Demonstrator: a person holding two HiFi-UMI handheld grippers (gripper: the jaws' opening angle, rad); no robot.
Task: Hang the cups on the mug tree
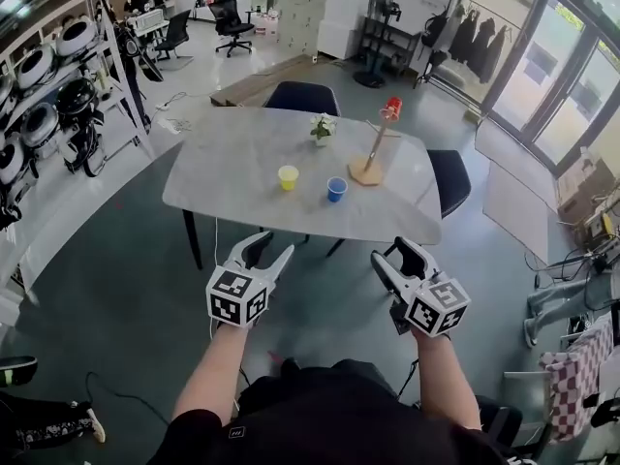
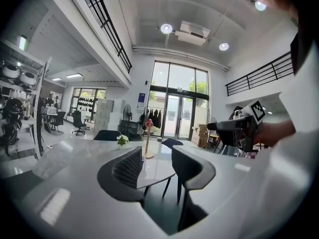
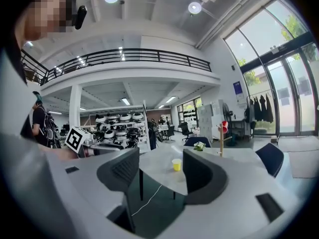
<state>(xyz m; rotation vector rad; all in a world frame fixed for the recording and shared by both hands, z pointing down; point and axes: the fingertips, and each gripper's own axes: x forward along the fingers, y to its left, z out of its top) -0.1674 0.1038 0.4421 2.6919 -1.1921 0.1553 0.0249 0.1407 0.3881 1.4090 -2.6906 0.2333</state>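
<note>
Left tool and right tool, both released and empty, I hold short of the worktop's near edge; yellow cup and blue cup stand near it.

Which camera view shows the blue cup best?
The head view: the blue cup stands in full sight on the table, right of the yellow cup. In neither gripper view can I make it out; the right gripper view shows the yellow cup instead.
</note>
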